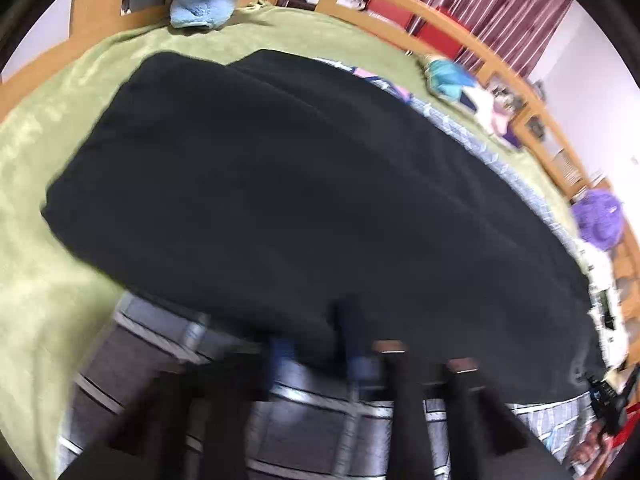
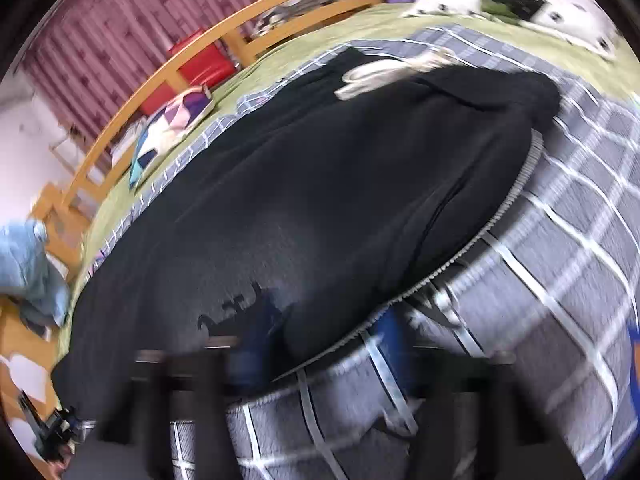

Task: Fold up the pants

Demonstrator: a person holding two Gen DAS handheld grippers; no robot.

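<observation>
One green bedspread (image 1: 48, 152) covers the bed, and one grey checked blanket (image 2: 568, 240) lies over its near part. One pair of black pants (image 1: 280, 184) spreads across both, filling the middle of each view; the waistband with its pale ribbed edge sits at the right in the right wrist view. One wooden bed rail (image 1: 460, 36) curves along the far side, with one striped maroon curtain (image 2: 120, 28) behind it. One light blue towel (image 1: 196, 0) lies at the far left. The left gripper (image 1: 316, 344) is clenched on the near hem of the pants. The right gripper (image 2: 324, 340) grasps the pants' near edge by the waistband.
</observation>
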